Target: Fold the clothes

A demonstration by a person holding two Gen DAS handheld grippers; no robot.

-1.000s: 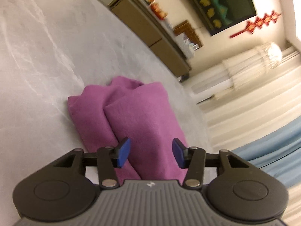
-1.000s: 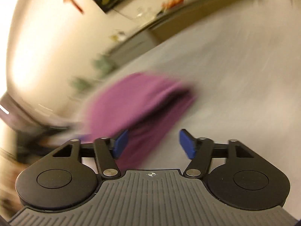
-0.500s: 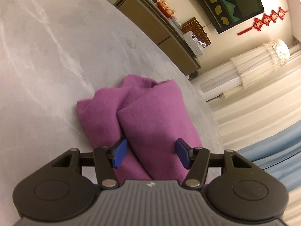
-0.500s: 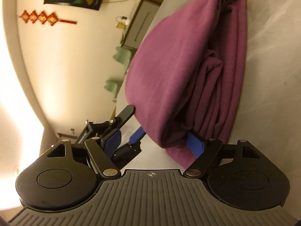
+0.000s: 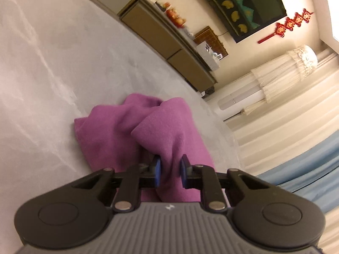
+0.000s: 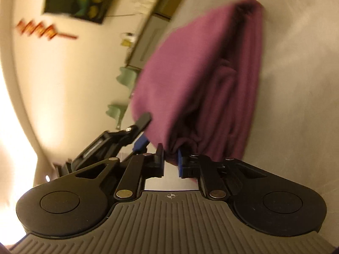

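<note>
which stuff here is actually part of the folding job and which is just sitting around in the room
Part of the job:
- purple garment, bundled on the grey table
- left tongs, pinching its near edge
- right tongs, pinching another edge

Just lying about:
- low cabinets along the wall
- red hanging ornament
- dark wall hanging
- cream curtains

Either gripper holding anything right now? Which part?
Both hold the purple garment: the left gripper pinches a bunched fold at its near end, the right gripper a gathered near edge.
</note>
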